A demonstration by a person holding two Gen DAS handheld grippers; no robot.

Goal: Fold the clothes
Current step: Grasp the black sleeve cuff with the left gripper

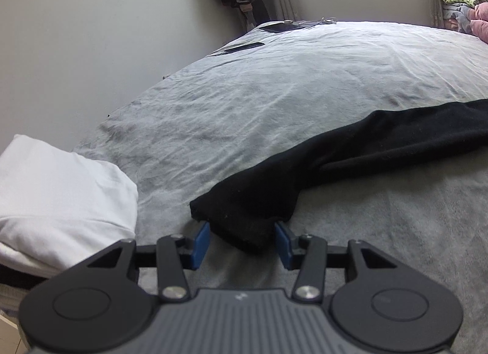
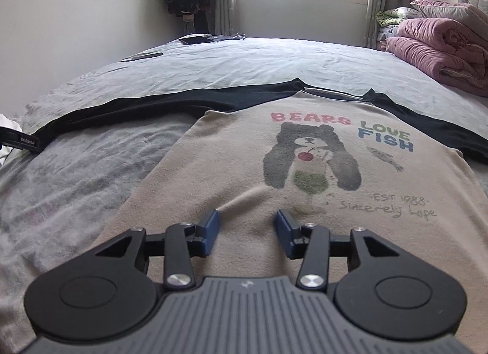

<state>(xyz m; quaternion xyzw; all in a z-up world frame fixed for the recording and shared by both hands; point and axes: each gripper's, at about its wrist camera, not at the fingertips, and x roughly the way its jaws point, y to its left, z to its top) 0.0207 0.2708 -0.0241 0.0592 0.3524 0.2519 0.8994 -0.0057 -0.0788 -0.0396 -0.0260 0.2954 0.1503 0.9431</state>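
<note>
On one bed [image 2: 91,85]: one shirt [image 2: 244,171], two pink quilts [image 2: 442,46].

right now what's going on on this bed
A person with a gripper in each hand is folding a shirt spread flat on the bed. The left gripper, jaws open, straddles the black sleeve cuff. The right gripper is open over the beige body. Nothing is folded yet.
</note>
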